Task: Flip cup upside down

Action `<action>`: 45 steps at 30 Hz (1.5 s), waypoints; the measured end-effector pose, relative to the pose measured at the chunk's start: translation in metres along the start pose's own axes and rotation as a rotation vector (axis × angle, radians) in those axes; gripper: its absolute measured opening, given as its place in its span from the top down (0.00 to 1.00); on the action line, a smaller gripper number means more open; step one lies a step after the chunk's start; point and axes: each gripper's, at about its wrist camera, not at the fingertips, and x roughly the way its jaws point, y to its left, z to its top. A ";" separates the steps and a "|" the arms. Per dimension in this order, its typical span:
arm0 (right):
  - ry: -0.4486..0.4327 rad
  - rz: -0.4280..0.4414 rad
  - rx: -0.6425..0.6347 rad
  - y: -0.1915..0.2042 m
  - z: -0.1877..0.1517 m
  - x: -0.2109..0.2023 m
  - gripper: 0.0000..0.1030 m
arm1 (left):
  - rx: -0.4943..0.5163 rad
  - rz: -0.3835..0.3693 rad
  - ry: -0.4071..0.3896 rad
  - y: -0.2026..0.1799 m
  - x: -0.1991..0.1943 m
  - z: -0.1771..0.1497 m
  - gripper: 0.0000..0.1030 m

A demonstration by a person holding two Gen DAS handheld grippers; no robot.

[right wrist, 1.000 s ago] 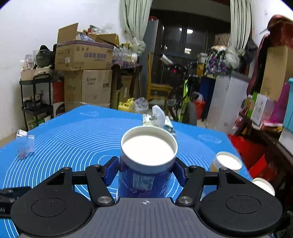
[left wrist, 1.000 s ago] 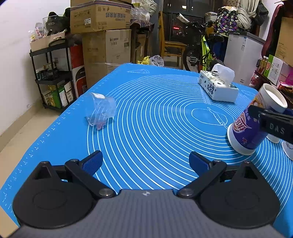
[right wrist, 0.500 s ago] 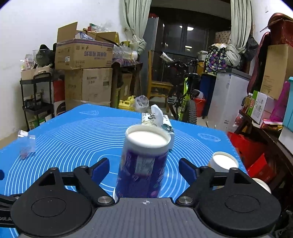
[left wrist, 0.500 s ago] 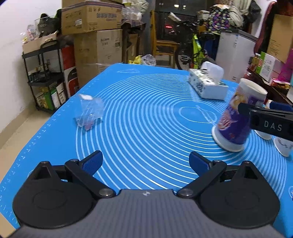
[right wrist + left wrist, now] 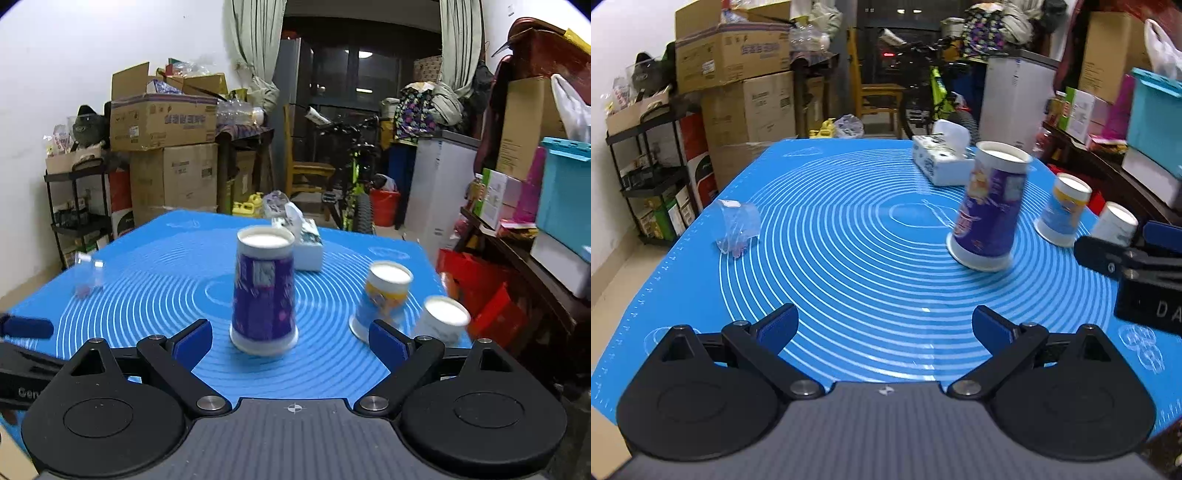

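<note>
The tall purple printed paper cup [image 5: 263, 293] stands upside down on the blue silicone mat with white rings [image 5: 849, 236], wide rim on the mat, white base up. The right gripper [image 5: 290, 340] sits just short of it at six o'clock, jaws spread wide, touching nothing. The left gripper [image 5: 884, 326] hovers over bare mat, jaws wide too, the cup off at its one o'clock. At the cup's three o'clock: a smaller yellow-and-blue inverted paper cup [image 5: 384, 295], then a small white one [image 5: 441, 319]. A white tissue box [image 5: 308, 243] lies just behind, at twelve.
</note>
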 end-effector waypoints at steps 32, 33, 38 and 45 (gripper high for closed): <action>0.101 -0.033 0.016 -0.014 -0.035 -0.043 0.11 | 0.102 -0.029 -0.006 -0.028 -0.036 -0.031 0.03; 0.101 -0.032 0.016 -0.014 -0.035 -0.043 0.11 | 0.103 -0.029 -0.006 -0.028 -0.036 -0.031 0.03; 0.101 -0.031 0.012 -0.013 -0.036 -0.044 0.11 | 0.103 -0.029 -0.007 -0.029 -0.036 -0.031 0.03; 0.102 -0.032 0.012 -0.013 -0.036 -0.044 0.11 | 0.103 -0.028 -0.007 -0.029 -0.036 -0.031 0.03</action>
